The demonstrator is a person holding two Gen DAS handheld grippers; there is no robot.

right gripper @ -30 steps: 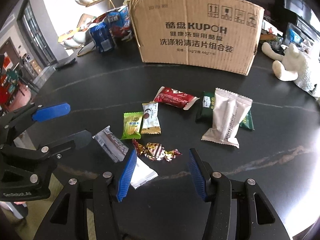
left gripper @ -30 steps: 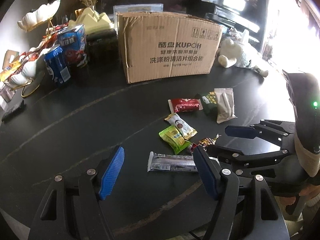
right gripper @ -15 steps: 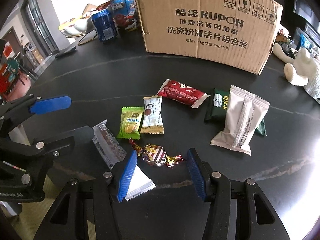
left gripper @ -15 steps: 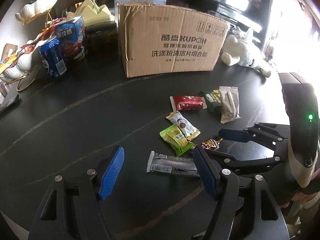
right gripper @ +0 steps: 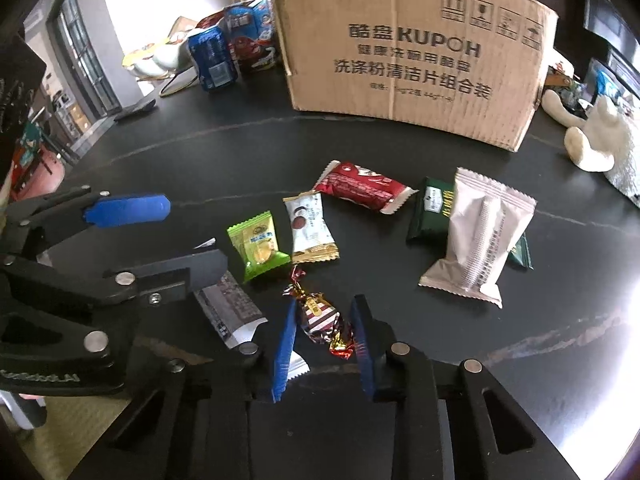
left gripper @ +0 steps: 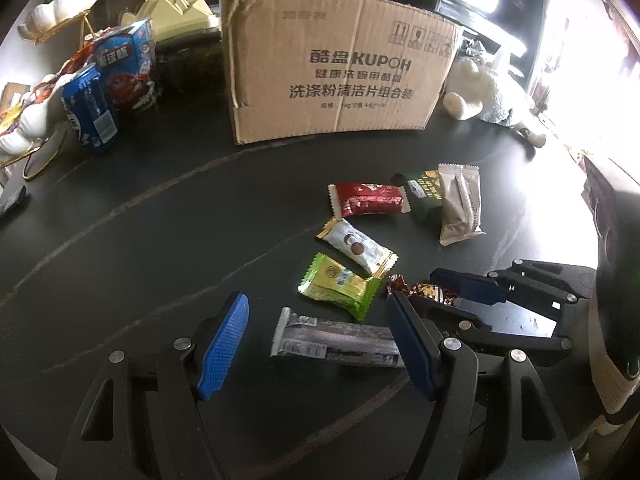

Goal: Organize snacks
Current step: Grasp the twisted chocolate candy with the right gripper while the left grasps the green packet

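1. On a dark tabletop lie scattered snacks, with a cardboard box at the far side.
2. The right gripper has its blue pads narrowed around a striped foil candy, seemingly just touching the wrapper.
3. The left gripper is spread wide over a long silver bar and holds nothing.
4. Risk: the crinkly twisted wrapper may slip out as the pads close, or the nearby left gripper may nudge the green packet.
5. Half a second earlier, the right gripper's pads stood much wider; they have since closed in on the candy.
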